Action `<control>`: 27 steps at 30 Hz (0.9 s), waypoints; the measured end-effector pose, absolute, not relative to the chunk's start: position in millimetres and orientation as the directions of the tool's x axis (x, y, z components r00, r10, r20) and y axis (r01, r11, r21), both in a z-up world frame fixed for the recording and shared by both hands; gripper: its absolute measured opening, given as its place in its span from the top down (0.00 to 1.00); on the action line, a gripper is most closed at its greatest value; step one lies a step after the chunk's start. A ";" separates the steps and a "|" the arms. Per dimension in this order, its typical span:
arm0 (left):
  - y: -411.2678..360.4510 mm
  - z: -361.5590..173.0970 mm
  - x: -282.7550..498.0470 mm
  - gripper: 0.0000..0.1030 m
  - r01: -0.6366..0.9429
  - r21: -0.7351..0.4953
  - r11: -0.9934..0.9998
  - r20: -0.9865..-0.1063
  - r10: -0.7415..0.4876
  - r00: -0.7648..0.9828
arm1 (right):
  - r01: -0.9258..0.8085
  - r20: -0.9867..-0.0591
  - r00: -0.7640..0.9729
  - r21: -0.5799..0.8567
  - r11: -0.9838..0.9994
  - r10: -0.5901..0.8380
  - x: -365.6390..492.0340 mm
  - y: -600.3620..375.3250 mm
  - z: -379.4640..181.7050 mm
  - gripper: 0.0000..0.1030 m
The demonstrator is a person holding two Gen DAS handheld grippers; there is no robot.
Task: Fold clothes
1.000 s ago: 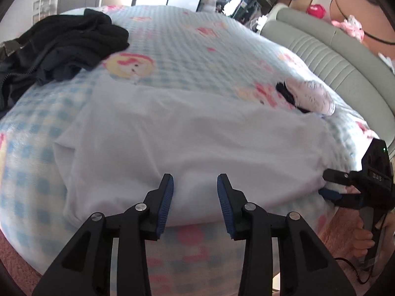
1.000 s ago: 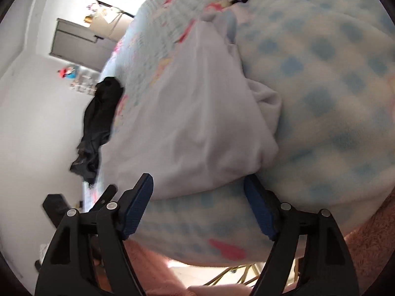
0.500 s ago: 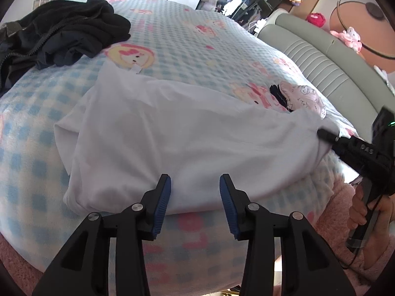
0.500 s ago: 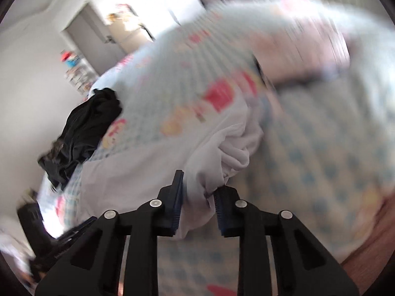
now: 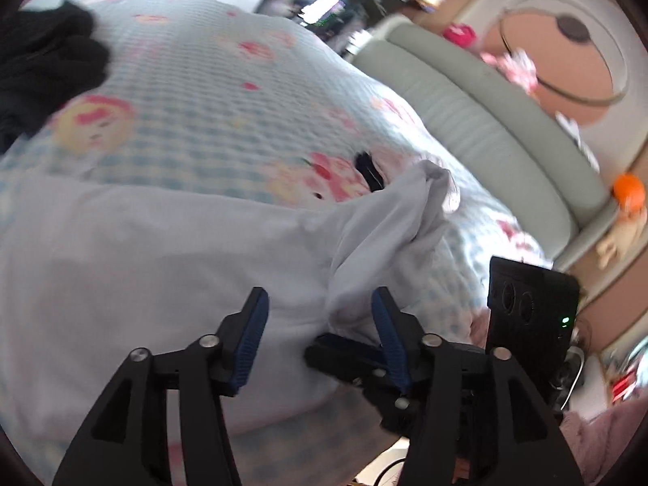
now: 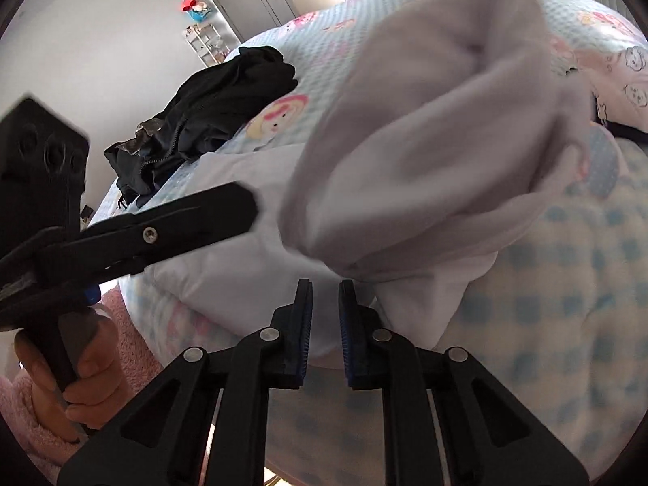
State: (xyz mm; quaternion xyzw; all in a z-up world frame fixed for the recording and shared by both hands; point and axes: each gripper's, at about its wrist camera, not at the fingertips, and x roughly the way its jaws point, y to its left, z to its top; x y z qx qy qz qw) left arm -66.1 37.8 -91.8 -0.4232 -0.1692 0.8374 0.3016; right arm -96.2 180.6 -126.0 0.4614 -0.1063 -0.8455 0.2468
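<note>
White garment spread on a bed covered with a blue-and-white checked sheet bearing pink cartoon prints. The cloth is plain, thin and slightly translucent; most of it lies flat near the bed's near edge, in a broad smooth panel with soft creases. Its right-hand end is lifted off the sheet and bunched into a rolled, gathered fold that droops in loose tubes and hangs close before the right wrist camera, where it is blurred.

Left tongs: jaws spread wide, blue pads facing each other, poised over the garment's near edge and holding nothing. Right tongs: jaws drawn almost together with a narrow gap between the pads; the lifted fold rises directly from them, but whether cloth is pinched between the pads cannot be told from either view.

A heap of black clothing with a zip lies farther up the bed, apart from the white garment. A hand in a pink fleecy sleeve grips the left handle.
</note>
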 end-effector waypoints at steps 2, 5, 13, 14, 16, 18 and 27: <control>54.9 -95.8 -74.8 0.45 -0.395 -0.548 -0.737 -0.610 0.675 -0.415 | 0.305 -0.727 -0.454 0.418 -0.856 -0.516 -97.1 186.0 -128.7 0.88; 79.1 -101.7 -86.5 0.45 -0.408 -0.516 -0.753 -0.641 0.656 -0.399 | 0.277 -0.733 -0.445 0.433 -0.858 -0.514 -97.5 195.5 -132.6 0.88; 116.3 -102.5 -81.4 0.45 -0.463 -0.475 -0.748 -0.659 0.651 -0.377 | 0.040 -0.696 -0.533 0.547 -0.836 -0.481 -56.4 284.0 -104.1 0.61; 120.6 -103.0 -78.9 0.45 -0.463 -0.444 -0.767 -0.674 0.626 -0.392 | -0.033 -0.701 -0.550 0.561 -0.827 -0.454 -54.7 298.1 -105.7 0.59; 126.3 -106.5 -73.9 0.59 -0.432 -0.361 -0.827 -0.713 0.543 -0.444 | -0.124 -0.687 -0.570 0.614 -0.780 -0.450 -54.0 323.1 -115.2 0.44; 123.9 -113.0 -71.0 0.61 -0.408 -0.356 -0.841 -0.731 0.523 -0.439 | -0.194 -0.674 -0.576 0.662 -0.724 -0.462 -57.0 343.8 -127.7 0.24; 89.7 -110.0 -69.1 0.58 -0.341 -0.556 -0.758 -0.661 0.652 -0.372 | -0.074 -0.615 -0.572 0.698 -0.712 -0.543 -109.4 334.5 -136.7 0.77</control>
